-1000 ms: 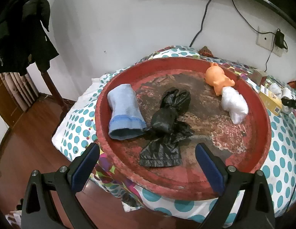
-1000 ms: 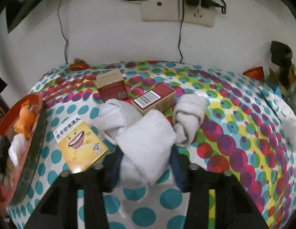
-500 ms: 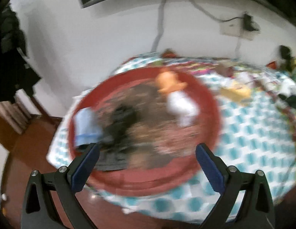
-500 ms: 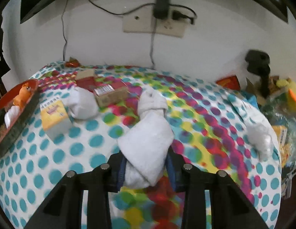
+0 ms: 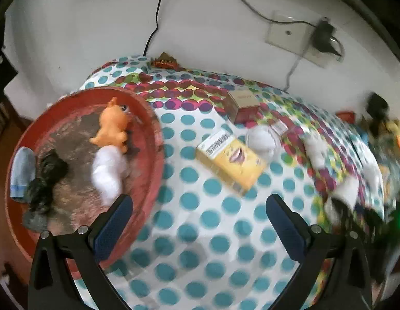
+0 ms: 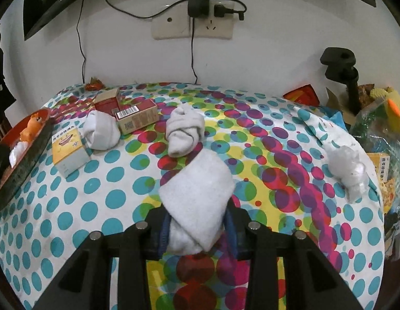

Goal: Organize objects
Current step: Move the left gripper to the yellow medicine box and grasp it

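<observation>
My right gripper is shut on a rolled white sock and holds it above the dotted tablecloth. Another rolled white sock lies just beyond it, and a third lies by the boxes. My left gripper is open and empty above the cloth, beside the red round tray. The tray holds an orange toy, a white bag, a black bag and a blue sock. A yellow box lies ahead of the left gripper.
Red boxes lie near the wall. A crumpled clear plastic bag lies at the right. Clutter with a black stand fills the right edge. A wall socket with cables is above the table.
My left gripper has swung right, from over the red tray to the cloth near the yellow box. My right gripper has lifted the white sock and pulled back toward the table's middle.
</observation>
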Demonstrator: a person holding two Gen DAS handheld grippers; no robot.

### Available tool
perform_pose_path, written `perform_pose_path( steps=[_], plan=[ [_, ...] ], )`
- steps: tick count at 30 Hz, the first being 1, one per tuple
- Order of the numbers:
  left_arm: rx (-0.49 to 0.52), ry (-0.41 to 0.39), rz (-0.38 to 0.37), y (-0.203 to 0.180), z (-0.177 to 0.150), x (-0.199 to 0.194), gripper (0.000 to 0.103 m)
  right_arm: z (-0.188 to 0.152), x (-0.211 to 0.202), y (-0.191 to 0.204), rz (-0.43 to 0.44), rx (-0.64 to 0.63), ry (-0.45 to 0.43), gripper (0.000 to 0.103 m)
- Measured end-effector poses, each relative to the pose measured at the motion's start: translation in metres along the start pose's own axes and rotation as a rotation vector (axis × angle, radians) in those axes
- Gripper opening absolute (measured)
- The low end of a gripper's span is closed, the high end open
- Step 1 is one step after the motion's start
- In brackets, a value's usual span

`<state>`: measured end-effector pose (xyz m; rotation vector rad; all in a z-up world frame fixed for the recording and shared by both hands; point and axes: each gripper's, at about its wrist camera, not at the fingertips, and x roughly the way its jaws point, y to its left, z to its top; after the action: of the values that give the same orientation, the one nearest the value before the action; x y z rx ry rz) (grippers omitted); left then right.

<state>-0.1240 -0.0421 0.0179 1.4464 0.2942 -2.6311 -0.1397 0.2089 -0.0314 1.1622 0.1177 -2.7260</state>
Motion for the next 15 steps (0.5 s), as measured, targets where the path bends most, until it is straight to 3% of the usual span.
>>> perform_pose_path(
  steps=[6, 15],
  plan=[
    [-0.121, 0.048, 0.05, -0.019, 0.026, 0.034, 0.103, 0.0, 0.001, 0.0, 0.014, 0.004, 0.006, 0.038],
    [-0.186, 0.101, 0.122, -0.03, 0.041, 0.075, 0.101, 0.001, 0.003, -0.007, 0.062, 0.042, 0.014, 0.039]
  ],
)
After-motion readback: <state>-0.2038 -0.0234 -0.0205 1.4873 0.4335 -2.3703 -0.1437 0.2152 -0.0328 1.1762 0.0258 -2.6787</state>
